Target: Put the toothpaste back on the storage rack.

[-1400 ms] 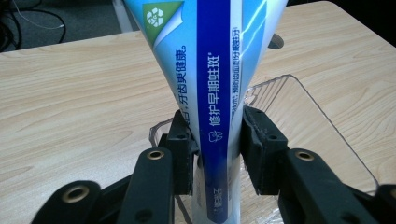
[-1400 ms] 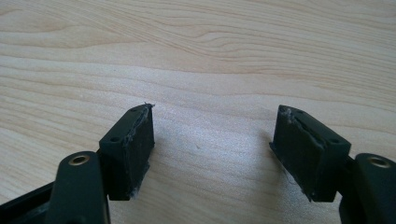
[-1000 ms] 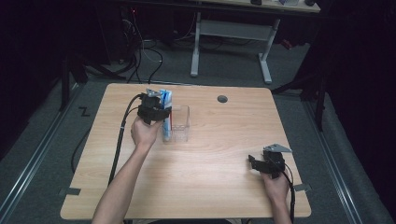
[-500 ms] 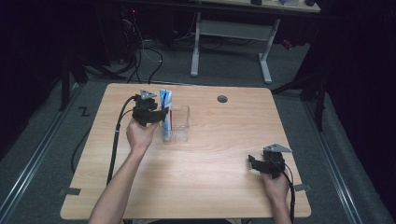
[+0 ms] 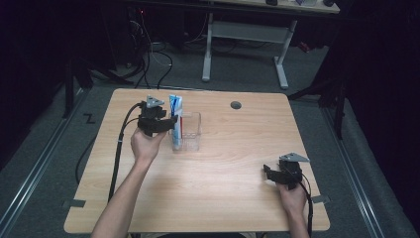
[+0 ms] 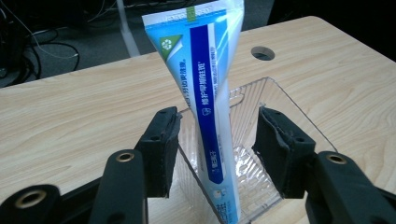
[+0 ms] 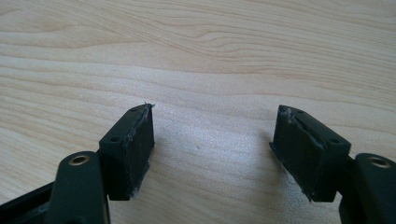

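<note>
Standing upright in a clear box [image 5: 190,134] near the far left of the wooden surface [image 5: 223,183], crimped end up and cap end down: a blue-and-white tube [image 6: 210,107], leaning against the box's near wall, probably so that it stays put without being held. Hovering just beside the box, on the person's side of it: the left hand-held gripper [image 6: 217,149], jaws spread wide to either side of the tube and touching neither tube nor box, a gap that suggests the tube is either just let go or about to be taken. Idling well apart, near the surface's right front corner: the right hand-held gripper [image 7: 212,149], jaws wide apart over bare wood and holding nothing, seemingly parked out of the way while the left one works.
</note>
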